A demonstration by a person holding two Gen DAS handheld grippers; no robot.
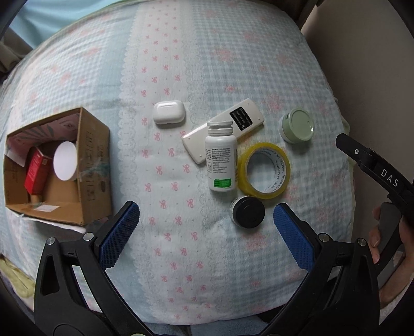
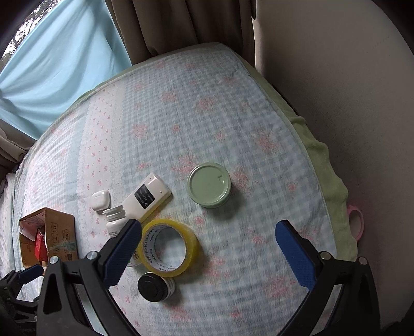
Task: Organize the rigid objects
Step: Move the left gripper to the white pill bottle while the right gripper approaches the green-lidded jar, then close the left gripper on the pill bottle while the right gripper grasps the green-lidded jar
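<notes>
On the bed lie a white earbuds case (image 1: 169,112), a white remote (image 1: 223,129), a white pill bottle (image 1: 221,157) lying partly on the remote, a yellow tape roll (image 1: 264,170), a small black-lidded jar (image 1: 248,212) and a green-lidded jar (image 1: 297,125). A cardboard box (image 1: 57,165) at the left holds a red carton (image 1: 37,172) and a white round item (image 1: 65,160). My left gripper (image 1: 204,214) is open and empty, just before the black jar. My right gripper (image 2: 207,232) is open and empty, hovering before the green jar (image 2: 209,184) and right of the tape roll (image 2: 168,245).
The wall (image 2: 349,90) borders the bed on the right, with a green blanket edge (image 2: 333,186) and a pink ring (image 2: 355,219) beside it. Curtains (image 2: 181,23) hang at the far end. The bedspread (image 1: 165,258) near me is bare.
</notes>
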